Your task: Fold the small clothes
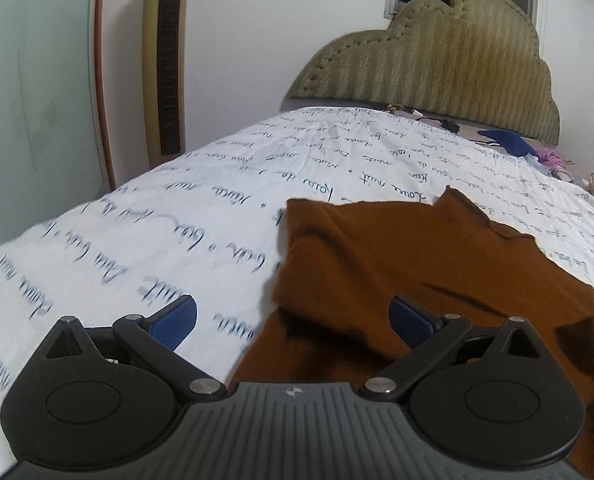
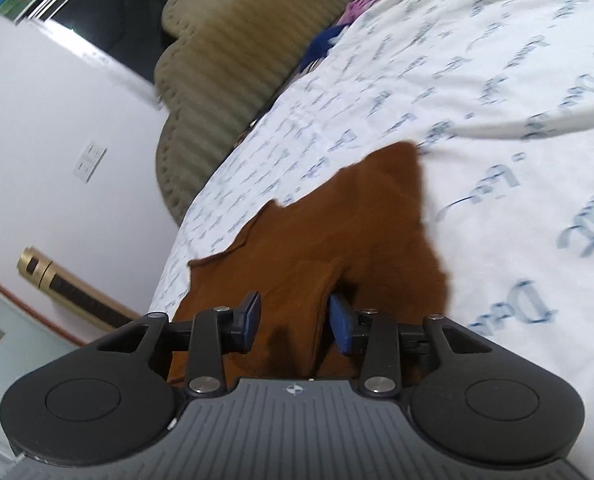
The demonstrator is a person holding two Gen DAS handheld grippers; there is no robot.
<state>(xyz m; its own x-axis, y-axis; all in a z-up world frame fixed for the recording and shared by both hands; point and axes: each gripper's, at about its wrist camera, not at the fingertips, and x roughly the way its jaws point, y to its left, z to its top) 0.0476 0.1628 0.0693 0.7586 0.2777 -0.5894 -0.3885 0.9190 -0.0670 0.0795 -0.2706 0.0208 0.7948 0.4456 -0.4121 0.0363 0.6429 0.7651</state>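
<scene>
jaws wide apart on the left gripper (image 1: 293, 322), nothing pinched, its left pad (image 1: 175, 322) over the white script-printed sheet (image 1: 137, 240), right pad at the edge of the brown garment (image 1: 417, 252), which spreads from 6 toward 1 o'clock. over on the right gripper (image 2: 295, 322), jaws partly apart, a raised fold of brown cloth between them, pads not clearly pressing it. padded headboard (image 1: 449, 64) sits at 1 o'clock.

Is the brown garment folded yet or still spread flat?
Partly folded: the brown garment has one flap doubled over itself, its raised edge casting a shadow, on the bedsheet.
</scene>
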